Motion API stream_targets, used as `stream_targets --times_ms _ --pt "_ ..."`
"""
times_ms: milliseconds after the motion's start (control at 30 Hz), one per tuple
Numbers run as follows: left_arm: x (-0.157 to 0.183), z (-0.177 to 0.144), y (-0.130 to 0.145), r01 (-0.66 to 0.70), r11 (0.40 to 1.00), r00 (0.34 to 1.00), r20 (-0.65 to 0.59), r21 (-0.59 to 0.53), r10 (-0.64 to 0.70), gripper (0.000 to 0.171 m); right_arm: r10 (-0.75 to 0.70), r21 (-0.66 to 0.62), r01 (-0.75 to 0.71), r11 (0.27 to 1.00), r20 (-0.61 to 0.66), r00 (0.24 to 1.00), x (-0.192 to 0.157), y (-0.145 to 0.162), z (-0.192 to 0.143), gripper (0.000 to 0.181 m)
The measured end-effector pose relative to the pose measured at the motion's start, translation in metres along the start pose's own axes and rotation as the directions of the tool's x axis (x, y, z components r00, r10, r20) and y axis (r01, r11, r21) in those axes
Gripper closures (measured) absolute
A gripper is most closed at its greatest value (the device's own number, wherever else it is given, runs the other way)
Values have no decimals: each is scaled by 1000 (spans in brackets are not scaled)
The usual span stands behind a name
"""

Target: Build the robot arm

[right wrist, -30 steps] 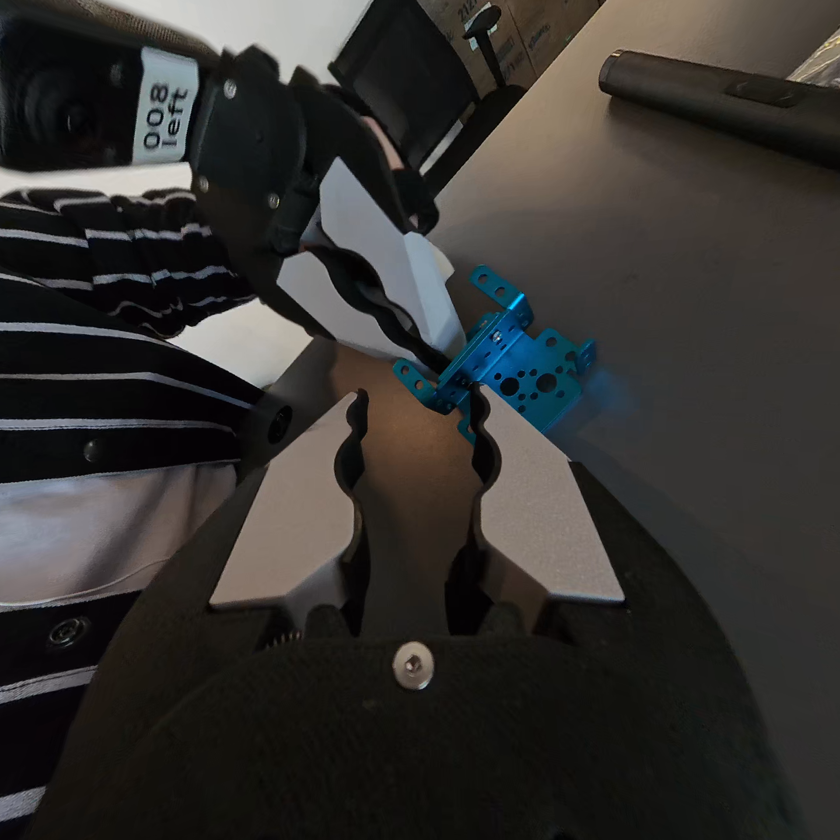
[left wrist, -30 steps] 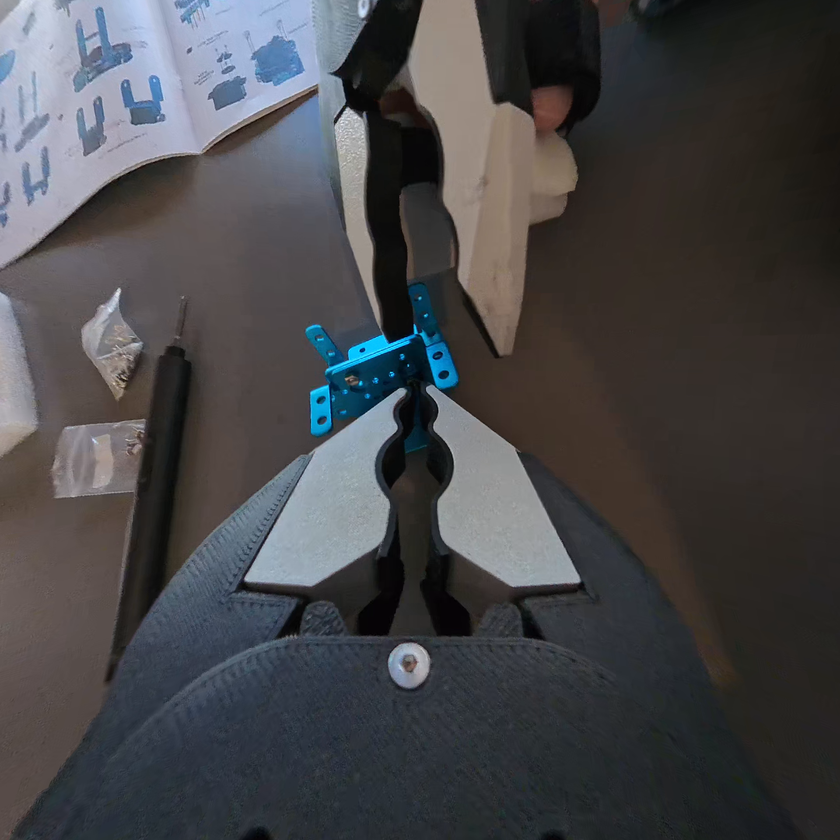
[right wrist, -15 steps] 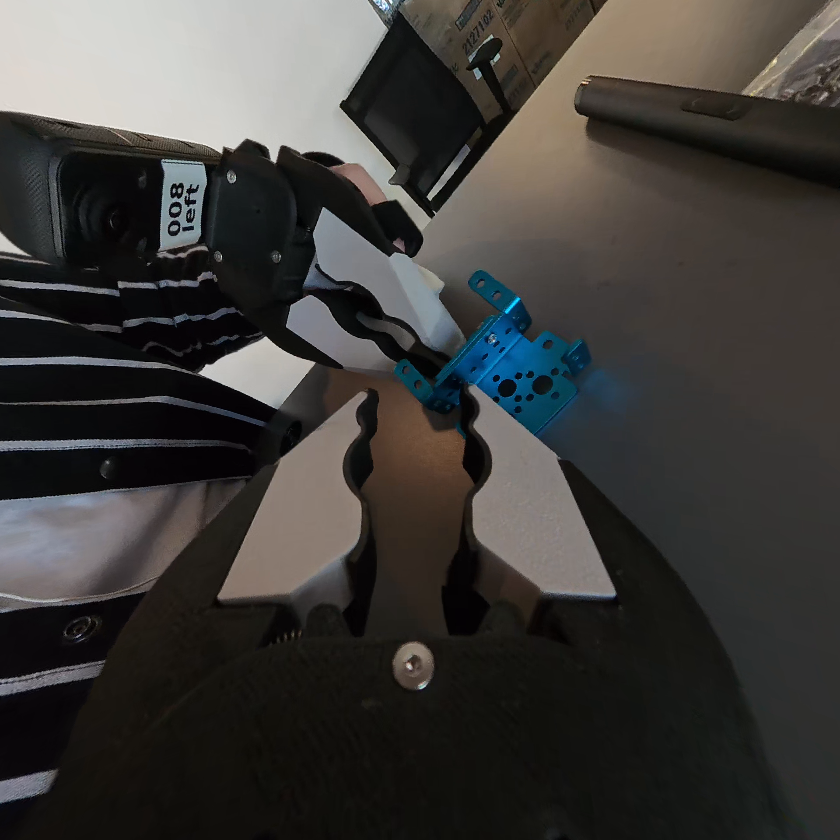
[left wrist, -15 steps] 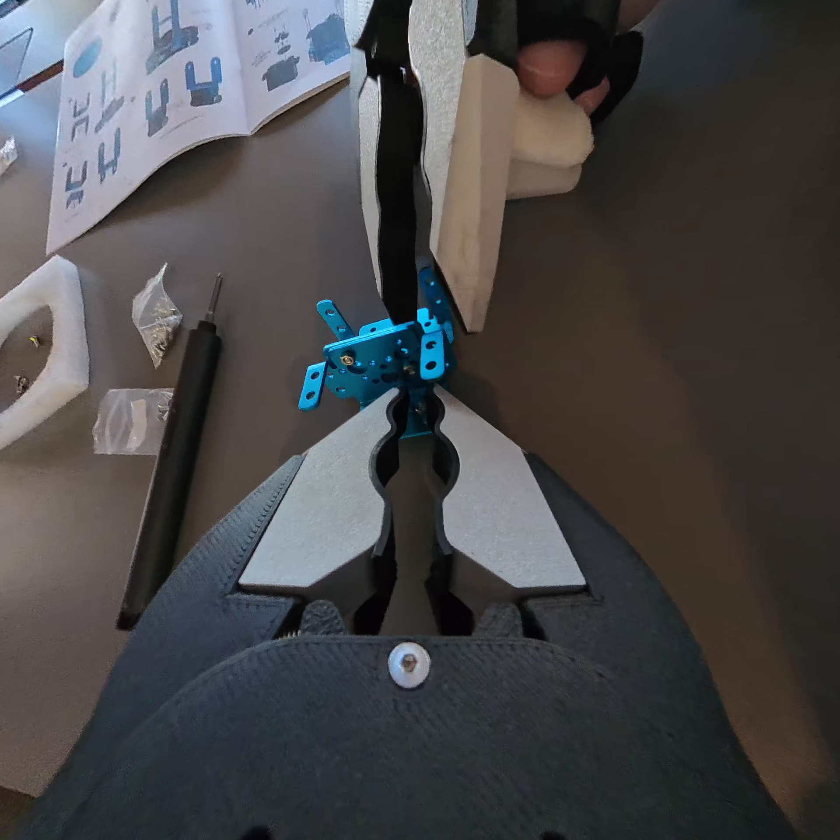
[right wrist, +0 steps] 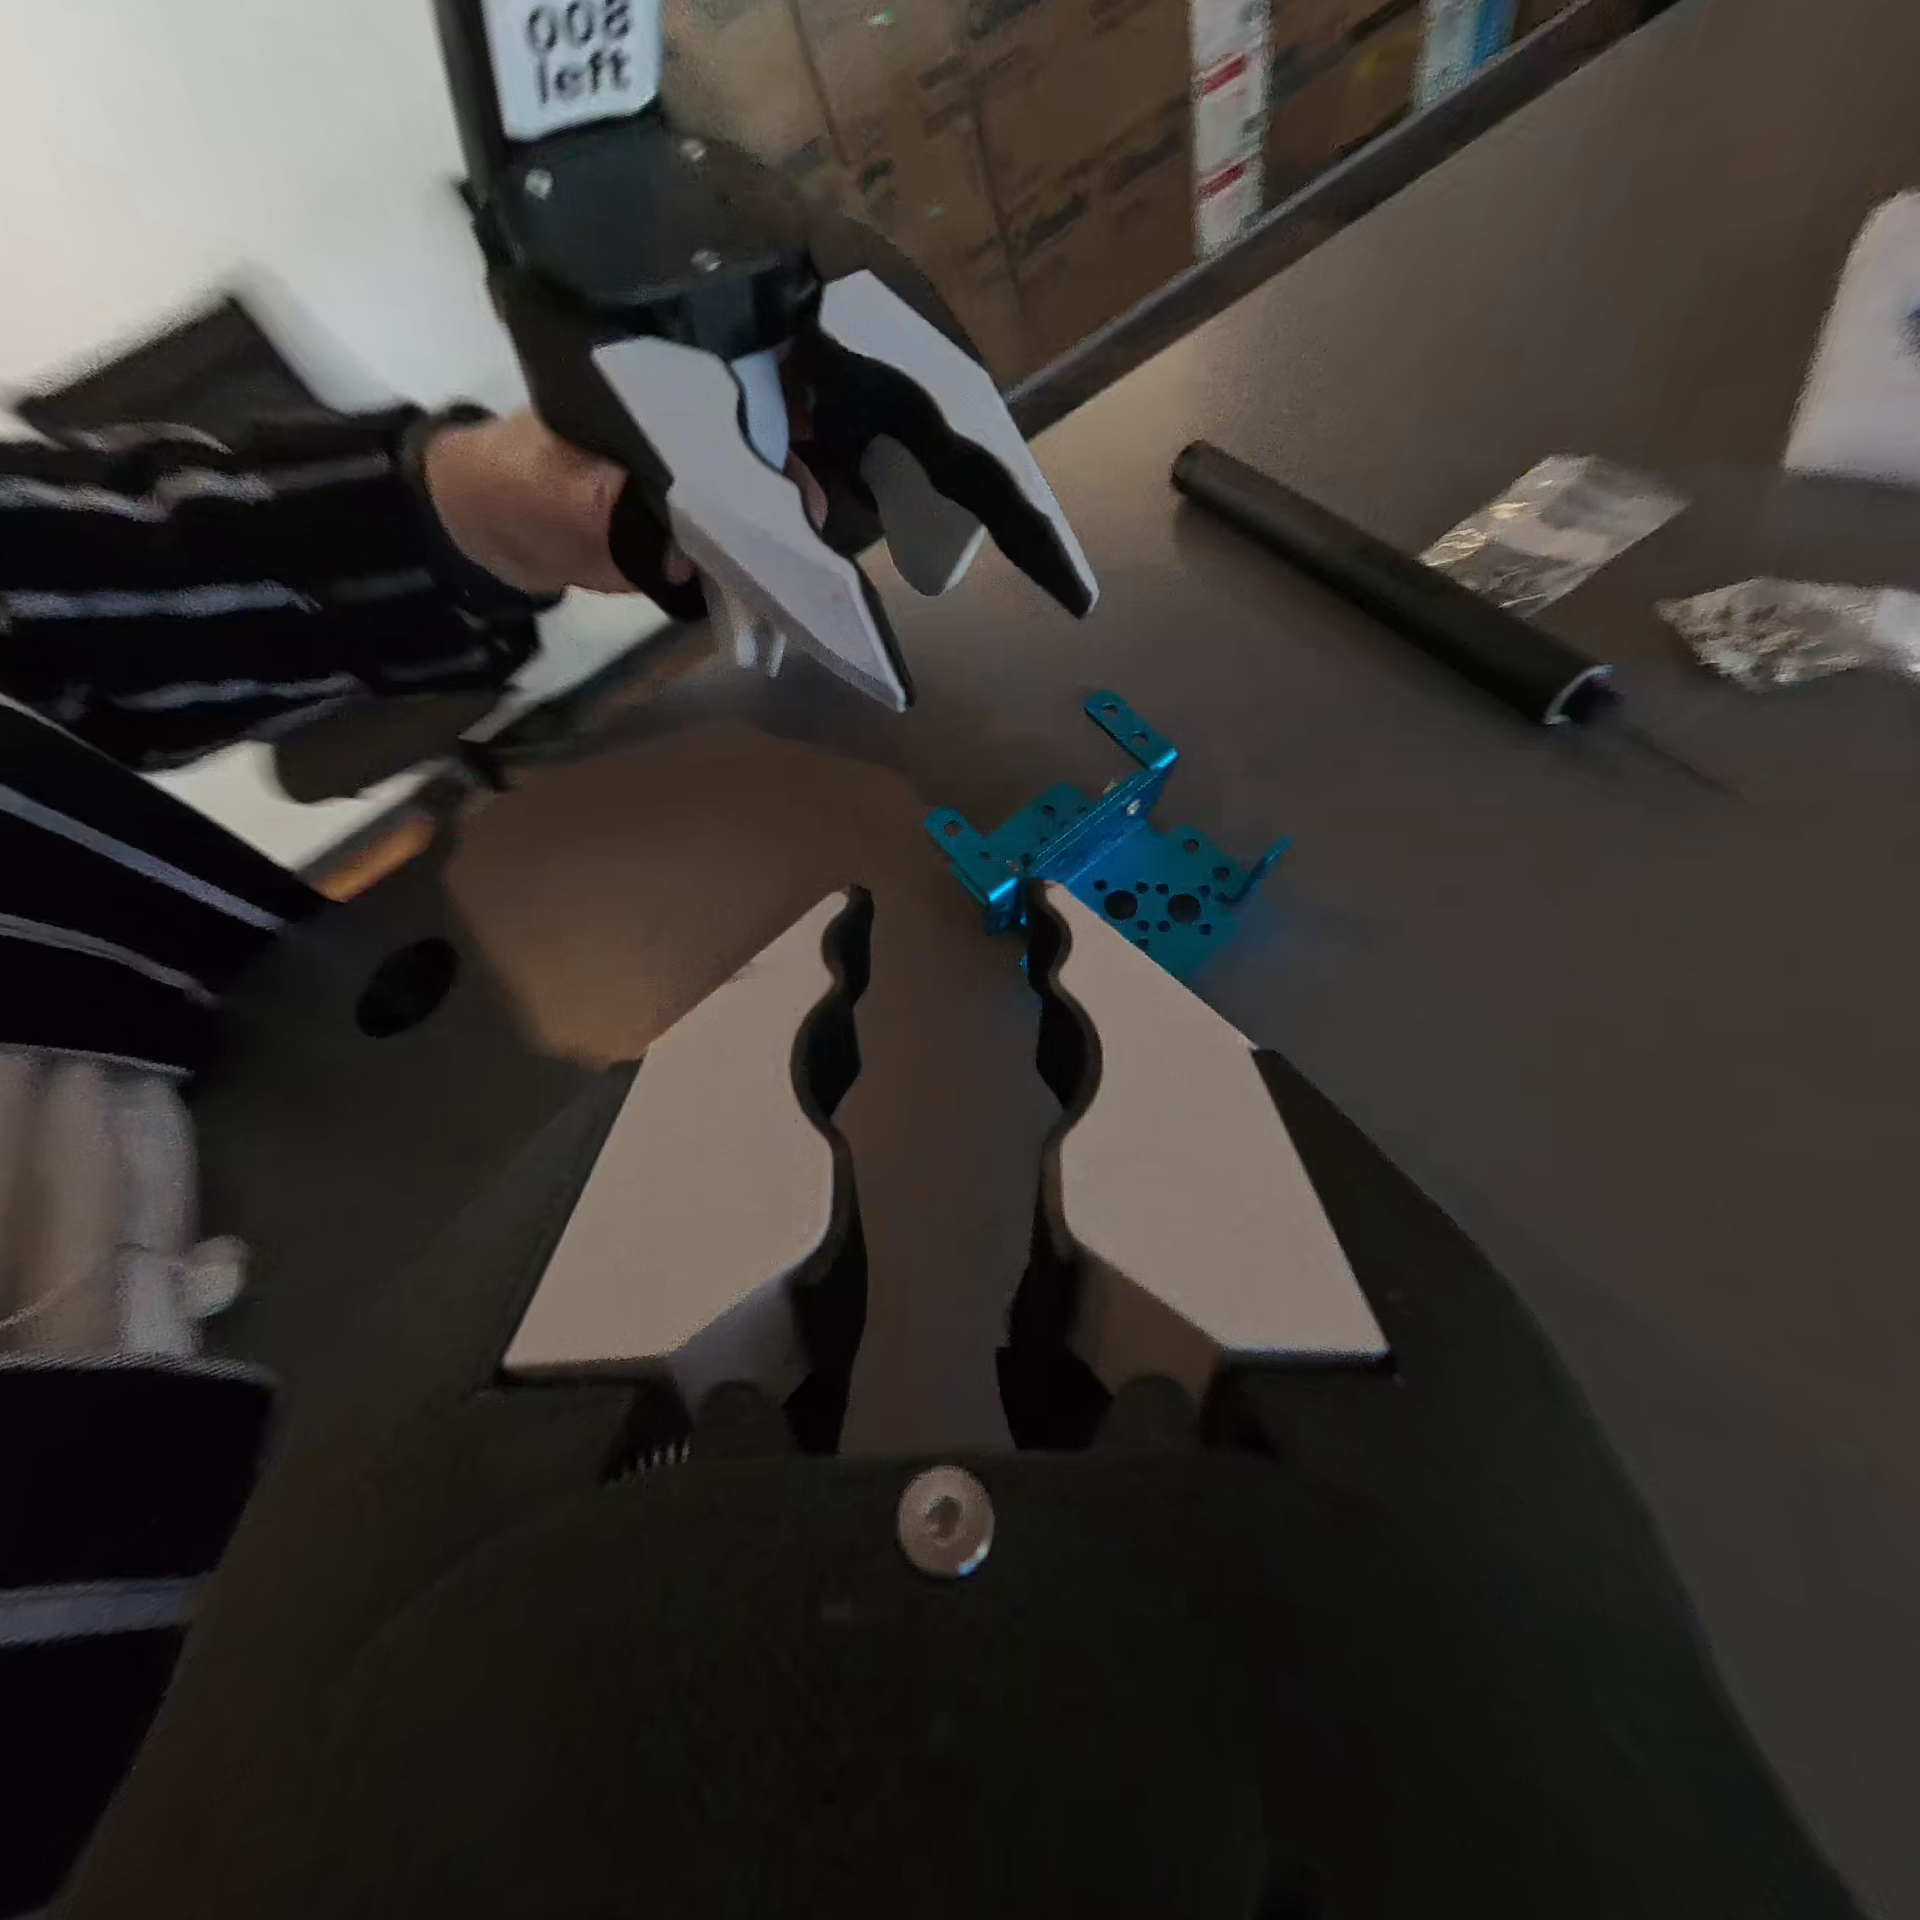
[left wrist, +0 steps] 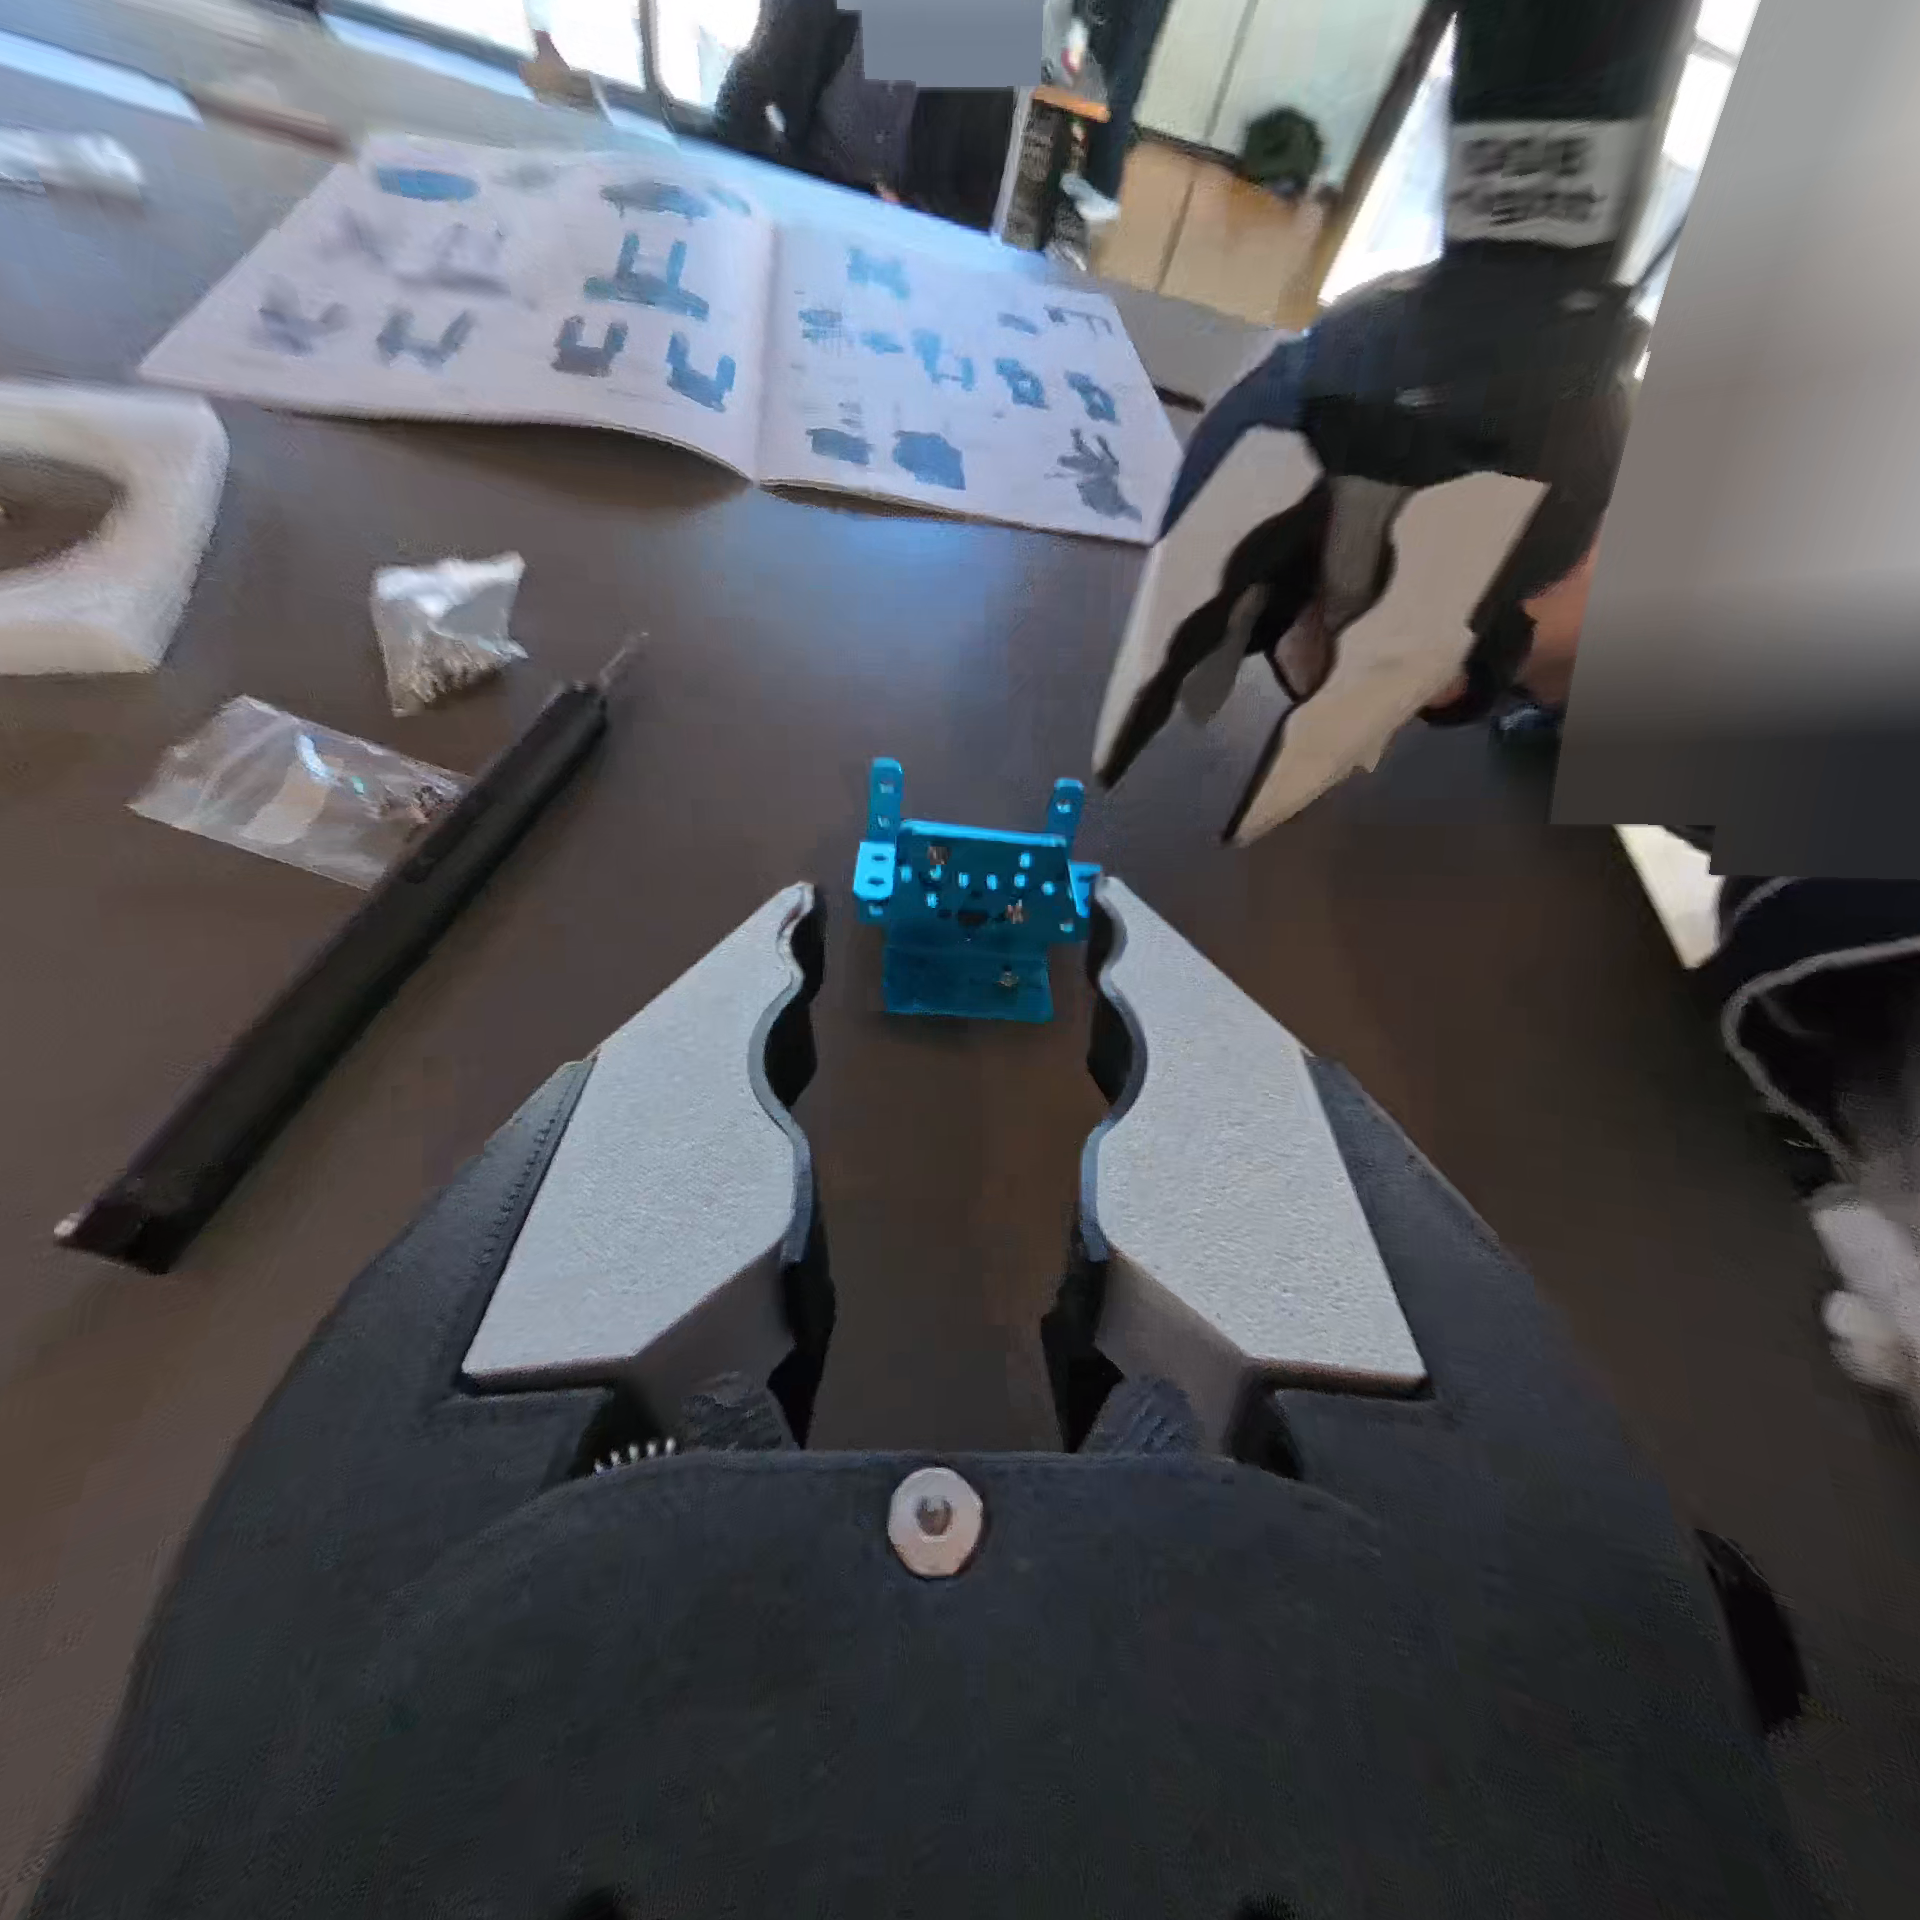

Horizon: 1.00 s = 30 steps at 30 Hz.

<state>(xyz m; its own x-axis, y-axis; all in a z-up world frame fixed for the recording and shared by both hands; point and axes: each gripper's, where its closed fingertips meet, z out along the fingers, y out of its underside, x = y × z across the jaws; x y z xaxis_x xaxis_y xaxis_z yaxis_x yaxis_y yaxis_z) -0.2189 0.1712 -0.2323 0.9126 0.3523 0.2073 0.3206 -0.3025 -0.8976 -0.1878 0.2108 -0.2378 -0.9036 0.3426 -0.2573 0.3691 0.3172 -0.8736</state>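
The left gripper (left wrist: 954, 914) was spread wide and held nothing. The blue bracket (left wrist: 971, 909) sat on the dark table (left wrist: 1351, 1091), just past the tips of the left gripper and in line with the gap between them. The fingers did not seem to touch it.

The right gripper (right wrist: 940, 899) was also spread apart and held nothing. In its own view, its right finger (right wrist: 1174, 1143) covered part of the bracket (right wrist: 1101, 862), so I could not tell if the tip touched it. In the left wrist view, the right gripper (left wrist: 1174, 800) hung above the table, just to the right of the bracket and apart from it.

A long black screwdriver (left wrist: 343, 977) lay on the table, left of the bracket. Two small clear bags (left wrist: 291, 784) of tiny parts lay beside it. A white foam piece (left wrist: 94, 540) sat at the far left. An open booklet (left wrist: 665, 322) with blue drawings lay farther back. A striped sleeve (right wrist: 208, 582) showed behind the left gripper in the right wrist view.
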Motion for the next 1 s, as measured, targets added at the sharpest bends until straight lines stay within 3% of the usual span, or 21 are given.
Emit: stream_targets --times_ms 100,233,400,600,800,933,1000 --pt "-7 5 15 57 995 995 -81 -78 -63 116 -36 -90 22 996 -153 988 -4 17 3 160" --pt "-4 19 33 71 971 983 -148 -227 -107 114 86 -124 -101 987 -120 989 -15 26 25 163" --pt "6 26 42 -13 949 985 -168 -315 -42 122 57 -153 -94 984 -231 971 -5 26 37 163" --pt "18 25 43 17 949 971 -221 -315 -91 125 69 -143 -126 982 -348 935 11 27 22 158" --pt "54 34 45 -52 951 957 -289 -305 -40 124 33 -175 -117 978 -421 906 44 37 -6 150" --pt "51 34 27 -43 980 981 -193 -193 5 131 54 -119 -106 987 -377 925 54 34 -18 149" --pt "36 30 11 -22 992 995 -99 -123 9 137 -5 -97 -34 995 -377 926 51 30 -22 149"
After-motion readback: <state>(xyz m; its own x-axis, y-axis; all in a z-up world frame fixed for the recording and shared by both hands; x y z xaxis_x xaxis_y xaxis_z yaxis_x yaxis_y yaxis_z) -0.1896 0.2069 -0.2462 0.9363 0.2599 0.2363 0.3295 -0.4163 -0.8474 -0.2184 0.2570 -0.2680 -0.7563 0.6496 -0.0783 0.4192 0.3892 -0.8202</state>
